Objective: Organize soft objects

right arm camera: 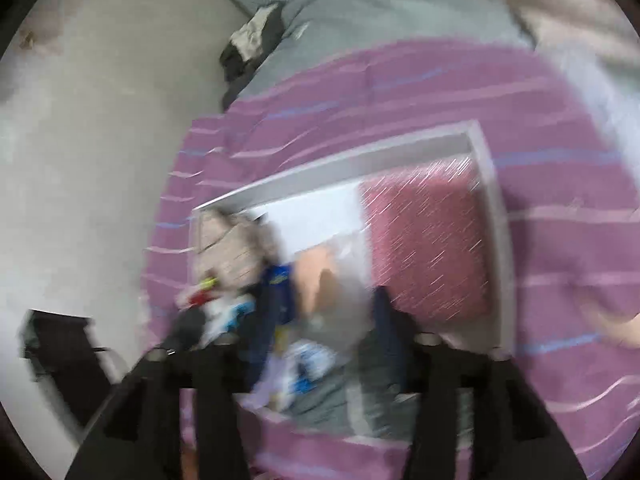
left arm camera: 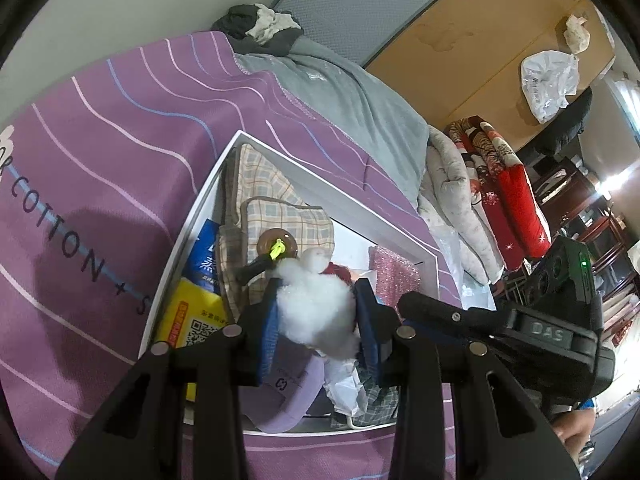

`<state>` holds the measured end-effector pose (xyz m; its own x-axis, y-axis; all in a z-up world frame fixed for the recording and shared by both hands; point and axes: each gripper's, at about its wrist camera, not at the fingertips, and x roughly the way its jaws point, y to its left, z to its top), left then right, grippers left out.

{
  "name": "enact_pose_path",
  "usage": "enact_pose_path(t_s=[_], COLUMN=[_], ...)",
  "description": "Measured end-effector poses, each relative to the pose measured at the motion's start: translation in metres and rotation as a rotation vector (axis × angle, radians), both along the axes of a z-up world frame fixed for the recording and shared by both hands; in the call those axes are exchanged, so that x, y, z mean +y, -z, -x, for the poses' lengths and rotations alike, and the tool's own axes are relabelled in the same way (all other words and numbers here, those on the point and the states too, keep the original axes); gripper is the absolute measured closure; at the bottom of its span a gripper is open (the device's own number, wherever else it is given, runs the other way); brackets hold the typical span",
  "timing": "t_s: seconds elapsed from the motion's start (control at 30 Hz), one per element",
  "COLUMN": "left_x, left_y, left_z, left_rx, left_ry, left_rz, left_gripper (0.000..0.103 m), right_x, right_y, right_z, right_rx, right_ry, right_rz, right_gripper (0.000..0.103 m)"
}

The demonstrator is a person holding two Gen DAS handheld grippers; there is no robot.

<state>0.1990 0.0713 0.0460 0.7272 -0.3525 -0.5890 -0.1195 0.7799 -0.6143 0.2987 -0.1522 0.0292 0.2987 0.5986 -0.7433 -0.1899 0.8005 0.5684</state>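
My left gripper (left arm camera: 316, 312) is shut on a white wad of cotton stuffing (left arm camera: 316, 304) and holds it above a white box (left arm camera: 192, 216) on the purple striped bedsheet. The box holds a plaid cushion (left arm camera: 276, 212), a blue packet (left arm camera: 206, 256), a yellow packet (left arm camera: 192, 316), a lilac soft piece (left arm camera: 288, 396) and a pink sparkly cloth (left arm camera: 394, 276). The right wrist view is motion-blurred. My right gripper (right arm camera: 324, 320) hovers open over the same box (right arm camera: 496, 240), with the pink sparkly cloth (right arm camera: 424, 240) to its right and nothing between its fingers.
The right gripper's body (left arm camera: 520, 328) shows at the right of the left wrist view. A grey blanket (left arm camera: 340, 88) and folded red and white quilts (left arm camera: 480, 192) lie on the bed. A white plastic bag (left arm camera: 548, 80) sits farther off. A wall (right arm camera: 100, 160) is left of the bed.
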Motion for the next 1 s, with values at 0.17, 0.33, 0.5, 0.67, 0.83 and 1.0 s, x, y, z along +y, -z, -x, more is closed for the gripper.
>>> enact_pose_path(t_s=[0.17, 0.33, 0.5, 0.67, 0.83, 1.0], left_x=[0.000, -0.002, -0.006, -0.003, 0.036, 0.052], left_y=[0.001, -0.001, -0.004, -0.009, -0.013, -0.018], left_z=[-0.001, -0.002, -0.001, 0.002, 0.015, 0.027], left_rx=[-0.002, -0.009, -0.022, 0.037, 0.088, 0.119], left_ry=[0.015, 0.020, 0.029, 0.092, 0.043, -0.042], left_rz=[0.015, -0.004, -0.024, -0.079, -0.016, -0.100], left_gripper=[0.065, 0.065, 0.065, 0.058, 0.057, 0.057], right_x=[0.005, 0.012, 0.009, 0.009, 0.015, 0.023], right_y=[0.014, 0.030, 0.031, 0.021, 0.003, -0.002], right_z=[0.000, -0.002, 0.000, 0.006, 0.019, 0.028], right_rx=[0.132, 0.274, 0.260, 0.178, 0.027, -0.049], right_ry=[-0.013, -0.029, -0.010, -0.012, -0.036, -0.047], right_rz=[-0.163, -0.343, -0.374, -0.329, -0.208, -0.181], right_gripper=[0.050, 0.068, 0.079, 0.081, 0.081, 0.081])
